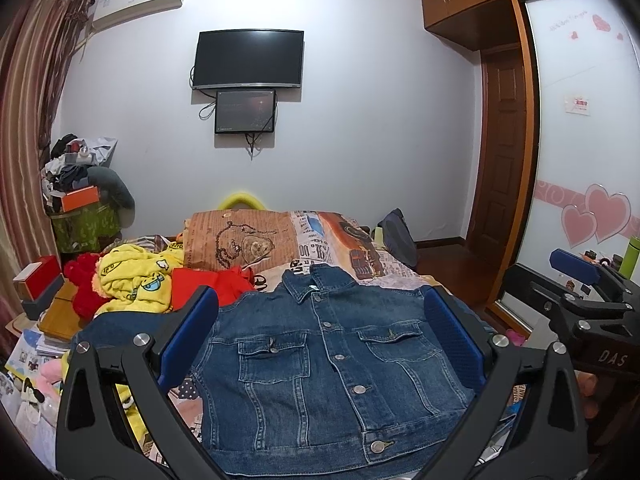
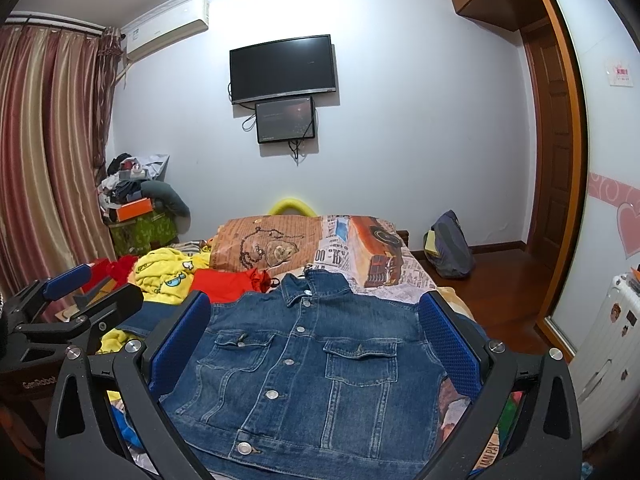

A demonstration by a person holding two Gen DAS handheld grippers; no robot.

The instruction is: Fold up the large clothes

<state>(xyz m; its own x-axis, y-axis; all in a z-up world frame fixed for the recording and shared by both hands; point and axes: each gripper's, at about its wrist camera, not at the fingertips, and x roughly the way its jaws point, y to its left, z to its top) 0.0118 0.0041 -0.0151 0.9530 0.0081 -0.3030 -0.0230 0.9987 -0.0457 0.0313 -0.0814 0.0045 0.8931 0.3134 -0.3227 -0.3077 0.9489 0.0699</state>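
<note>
Low in both wrist views, spread front-up on the patterned bed cover (image 1: 400,276): a blue denim jacket (image 1: 320,364), buttoned, collar toward the top of the frame, hem toward the bottom edge. At left in the left wrist view, heaped beside the jacket: a yellow cartoon-print garment (image 1: 136,280) and something red (image 1: 216,280), both near the jacket's left shoulder and likely to snag a sleeve as it swings. Lying out toward that pile, a denim sleeve (image 1: 120,326), partly hidden behind the black frame. Framing the jacket's chest, the left gripper (image 1: 322,340), blue pads spread wide, nothing between them, not touching the cloth. Further right, at the right edge of the same view, the right gripper (image 1: 576,280), seen side-on. In its own view, jaws likewise wide apart and empty, hovering over the front panels. Judged from the weave and seams: heavy, stiff cloth, not slippery, not fragile, apt to hold a crease but to resist a fold at the placket and pocket flaps. Best purchase probably at the thick seamed edges, meaning shoulder seam or sleeve cuff on each side, or the hem band (image 2: 256,446) near the bottom button, rather than the flat middle of a panel, where two fingers would pinch poorly.
</note>
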